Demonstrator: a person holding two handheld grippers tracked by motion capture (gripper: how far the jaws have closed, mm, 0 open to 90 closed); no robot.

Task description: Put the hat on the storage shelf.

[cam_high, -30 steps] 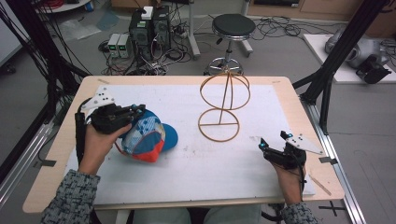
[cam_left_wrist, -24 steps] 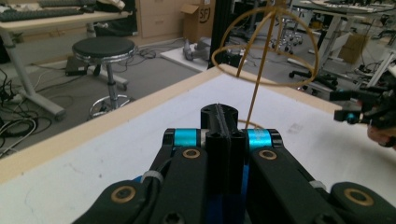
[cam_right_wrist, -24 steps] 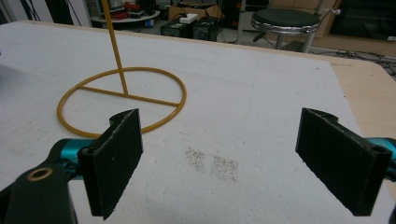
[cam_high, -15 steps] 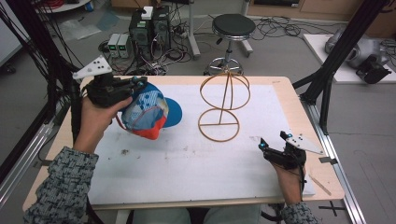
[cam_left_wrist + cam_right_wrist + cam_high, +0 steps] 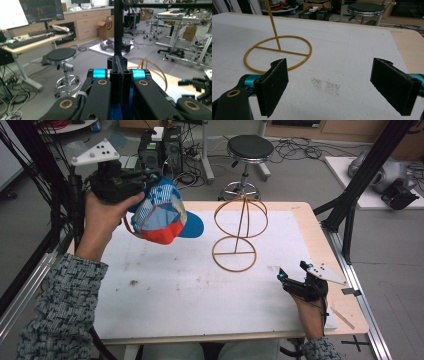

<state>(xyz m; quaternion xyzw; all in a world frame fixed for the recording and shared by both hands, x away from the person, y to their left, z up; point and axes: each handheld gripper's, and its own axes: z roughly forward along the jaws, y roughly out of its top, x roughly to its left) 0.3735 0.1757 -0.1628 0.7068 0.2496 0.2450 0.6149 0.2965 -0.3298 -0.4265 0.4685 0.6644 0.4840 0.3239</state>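
The left claw [image 5: 142, 182] is gripping the cap [image 5: 162, 217] shut-jawed, holding it above the worktop [image 5: 200, 285] beside the wire stand [image 5: 240, 232]. Soft, light fabric; the stiffer brim probably grips best. The right claw [image 5: 292, 281] is resting wide open, empty.

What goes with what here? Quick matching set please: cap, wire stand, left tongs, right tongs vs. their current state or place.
Things:
1. cap
2. wire stand
3. left tongs
4. right tongs

States or places:
A. open, low at the white mat's near right corner, nothing between the jaws
B. upright on the white mat, ring base flat
C. in the air above the table's left side, off the mat
D. shut on the cap's fabric, raised high

Pairs: 1-C, 2-B, 3-D, 4-A
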